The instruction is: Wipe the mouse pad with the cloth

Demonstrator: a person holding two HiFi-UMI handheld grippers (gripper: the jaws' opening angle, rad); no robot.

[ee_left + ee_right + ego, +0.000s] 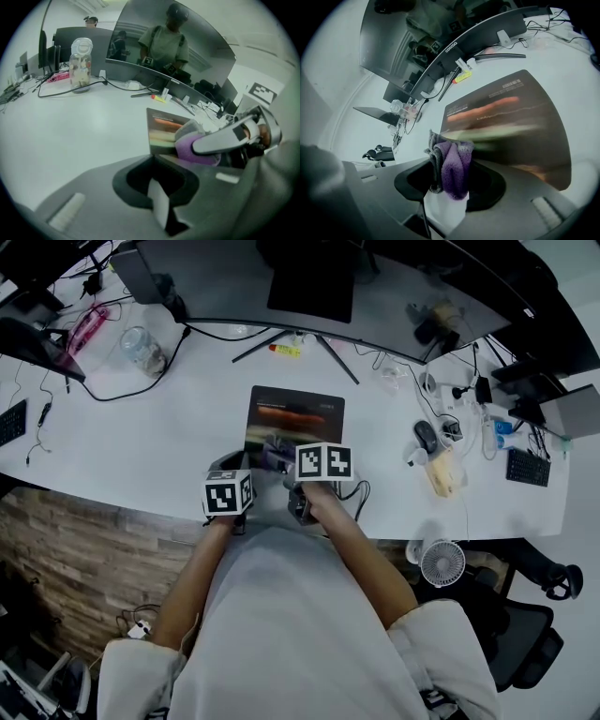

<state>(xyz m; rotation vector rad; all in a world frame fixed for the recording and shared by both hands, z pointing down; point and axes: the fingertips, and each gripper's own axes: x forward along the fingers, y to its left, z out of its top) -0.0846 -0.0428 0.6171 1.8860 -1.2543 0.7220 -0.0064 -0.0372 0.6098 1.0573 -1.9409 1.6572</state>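
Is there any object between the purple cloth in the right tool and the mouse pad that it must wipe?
Nothing visible stands in the way. The right tool grips the purple cloth right at the near edge of the mouse pad, and nothing else lies on the pad ahead of it.

Mouse pad point(295, 418) near edge hidden behind cloth point(277, 454), print blurred; keyboard point(11, 423) cut off
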